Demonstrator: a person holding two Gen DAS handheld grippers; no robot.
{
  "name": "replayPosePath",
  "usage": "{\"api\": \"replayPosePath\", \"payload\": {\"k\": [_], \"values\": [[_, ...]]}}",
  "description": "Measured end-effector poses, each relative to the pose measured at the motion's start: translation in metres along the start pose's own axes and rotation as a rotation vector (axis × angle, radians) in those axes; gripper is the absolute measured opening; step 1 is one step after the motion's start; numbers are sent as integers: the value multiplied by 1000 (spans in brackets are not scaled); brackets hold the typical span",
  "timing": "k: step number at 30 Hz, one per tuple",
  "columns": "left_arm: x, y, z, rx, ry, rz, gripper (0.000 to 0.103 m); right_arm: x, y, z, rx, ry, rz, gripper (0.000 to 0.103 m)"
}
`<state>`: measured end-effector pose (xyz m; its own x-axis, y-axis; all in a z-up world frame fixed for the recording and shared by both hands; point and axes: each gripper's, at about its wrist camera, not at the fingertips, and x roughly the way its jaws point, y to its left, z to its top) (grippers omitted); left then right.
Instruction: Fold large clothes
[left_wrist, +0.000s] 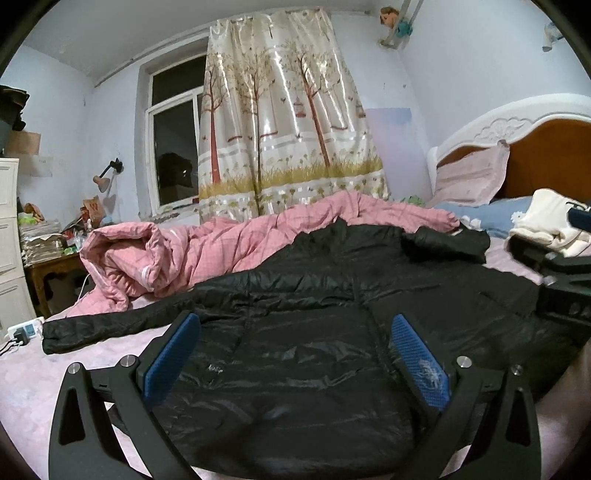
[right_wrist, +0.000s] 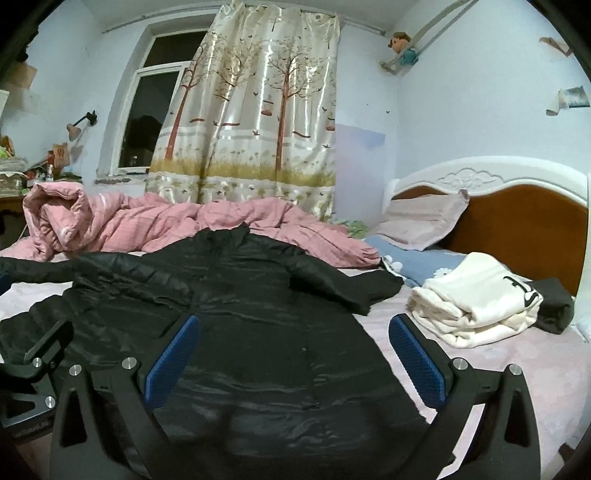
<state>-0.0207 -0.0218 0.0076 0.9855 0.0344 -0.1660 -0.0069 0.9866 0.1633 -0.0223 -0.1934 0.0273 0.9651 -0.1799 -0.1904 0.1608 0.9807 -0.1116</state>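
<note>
A shiny black padded jacket lies spread flat on the pink bed sheet, hem toward me, one sleeve stretched out to the left and the other bent to the right. My left gripper is open and empty, hovering over the jacket's lower part. My right gripper is open and empty over the jacket's hem, right of the left one. The right gripper's body shows at the right edge of the left wrist view; the left gripper's body shows at the left edge of the right wrist view.
A rumpled pink quilt lies behind the jacket. Folded white and black clothes sit on the bed's right side, near a blue pillow and the wooden headboard. A cluttered side table and a power strip stand left.
</note>
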Motion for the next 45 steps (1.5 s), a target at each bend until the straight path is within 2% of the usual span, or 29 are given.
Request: {"api": "replayPosePath", "payload": {"k": [4,11,14,19,27,31,34,36,39,42,45], "values": [[13,5,-2,-18,67,5,103,-1,-7,4,22,16,19,103],[10,9,-2,-18,63,13,103,11,-25,6,96,101,36,103],[9,11,-1,-13,59,15,103,16,-38,8,98,126,11,103],[10,9,-2,-14,74,16,103,13,-64,10,130,109,-37,103],[13,6,1,-6,74,20,103,36,-81,-4,280,279,66,103],[13,7,0,-7,73,20,103,43,-73,-8,223,318,26,103],[14,6,0,-8,68,24,103,48,-63,-11,148,375,-70,103],[14,6,0,-9,70,26,103,48,-61,-13,149,413,-107,103],[15,9,0,-20,78,28,103,46,-59,-11,164,465,-92,103],[18,12,1,-31,101,22,103,41,-50,-3,114,486,-113,103],[20,16,7,-49,131,25,103,32,-40,3,98,516,-96,103]]}}
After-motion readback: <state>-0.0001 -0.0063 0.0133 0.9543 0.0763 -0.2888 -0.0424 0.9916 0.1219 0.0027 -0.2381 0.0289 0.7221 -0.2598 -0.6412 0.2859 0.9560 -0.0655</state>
